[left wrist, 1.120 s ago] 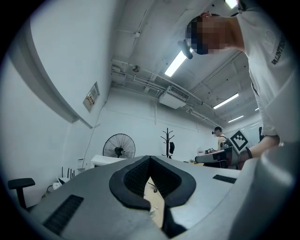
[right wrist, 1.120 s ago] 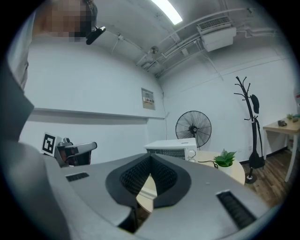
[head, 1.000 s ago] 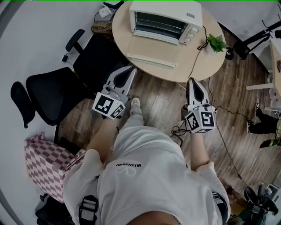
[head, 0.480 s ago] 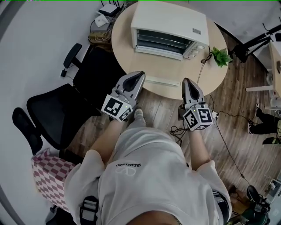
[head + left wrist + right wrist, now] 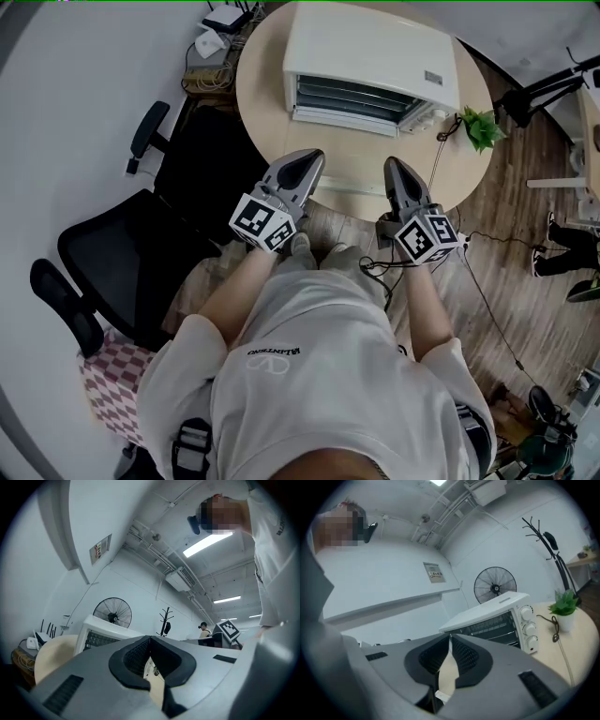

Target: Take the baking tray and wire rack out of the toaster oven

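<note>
**Head view.** We are facing the toaster oven [image 5: 375, 52] on the round table [image 5: 262, 112]. The wire rack [image 5: 361, 96] is showing inside it, and we cannot make out the baking tray. The left gripper [image 5: 311, 159] and right gripper [image 5: 391, 169] are hovering at the table's edge. If they go in closed, they risk shoving the oven instead of gripping.

**Left gripper view.** The jaws are meeting and holding nothing.

**Right gripper view.** The jaws are pressing together, empty. The cord [image 5: 553, 626] could snag.
</note>
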{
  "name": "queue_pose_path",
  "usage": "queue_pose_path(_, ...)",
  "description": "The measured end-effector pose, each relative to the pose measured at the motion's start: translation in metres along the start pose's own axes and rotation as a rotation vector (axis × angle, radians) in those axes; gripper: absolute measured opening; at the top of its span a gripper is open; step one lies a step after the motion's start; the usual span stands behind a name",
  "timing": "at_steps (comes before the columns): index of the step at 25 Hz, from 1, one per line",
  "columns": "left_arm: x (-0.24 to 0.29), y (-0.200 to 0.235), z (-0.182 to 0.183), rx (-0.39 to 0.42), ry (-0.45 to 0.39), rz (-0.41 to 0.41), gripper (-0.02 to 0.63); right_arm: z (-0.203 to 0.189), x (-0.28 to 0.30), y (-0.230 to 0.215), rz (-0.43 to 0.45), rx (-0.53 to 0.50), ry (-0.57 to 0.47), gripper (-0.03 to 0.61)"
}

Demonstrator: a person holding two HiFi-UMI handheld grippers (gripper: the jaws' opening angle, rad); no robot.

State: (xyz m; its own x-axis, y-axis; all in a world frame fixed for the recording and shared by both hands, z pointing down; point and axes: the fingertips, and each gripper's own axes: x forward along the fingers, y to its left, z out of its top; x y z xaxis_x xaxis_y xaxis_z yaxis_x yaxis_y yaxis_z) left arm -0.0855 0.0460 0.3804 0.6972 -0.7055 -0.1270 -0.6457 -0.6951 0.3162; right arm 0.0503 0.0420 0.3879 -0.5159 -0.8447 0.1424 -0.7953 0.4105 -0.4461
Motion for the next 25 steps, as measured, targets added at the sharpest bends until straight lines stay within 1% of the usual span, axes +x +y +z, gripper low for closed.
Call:
queue_pose_path(1, 0.004, 0.002, -0.004, -0.021, 0.004, 0.001, 0.002, -0.002, 0.005, -0.004, 0.009, 0.037, 0.002, 0.038)
queue_pose_path(4, 0.016, 0.011, -0.015, -0.101, 0.008, 0.015, 0.003, -0.003, 0.019, -0.016, 0.022, 0.119, -0.002, 0.040)
queue_pose_path(7, 0.033, 0.021, -0.024, -0.161, 0.007, 0.031, 0.012, -0.002, 0.035, -0.030, 0.040, 0.153, 0.004, 0.040)
queue_pose_path(10, 0.052, 0.030, -0.036, -0.210, 0.016, 0.051, 0.028, -0.008, 0.050, -0.043, 0.059, 0.184, 0.032, 0.040)
queue_pose_path(15, 0.088, 0.047, -0.058, -0.299, 0.030, 0.103, 0.058, -0.014, 0.072, -0.070, 0.096, 0.238, 0.073, 0.040)
queue_pose_path(18, 0.108, 0.053, -0.075, -0.331, 0.056, 0.143, 0.058, -0.017, 0.083, -0.087, 0.116, 0.274, 0.096, 0.040)
queue_pose_path(21, 0.123, 0.059, -0.091, -0.333, 0.075, 0.180, 0.058, -0.021, 0.094, -0.103, 0.141, 0.294, 0.122, 0.040)
queue_pose_path(25, 0.141, 0.071, -0.116, -0.357, 0.088, 0.221, 0.058, -0.030, 0.110, -0.125, 0.166, 0.316, 0.154, 0.040)
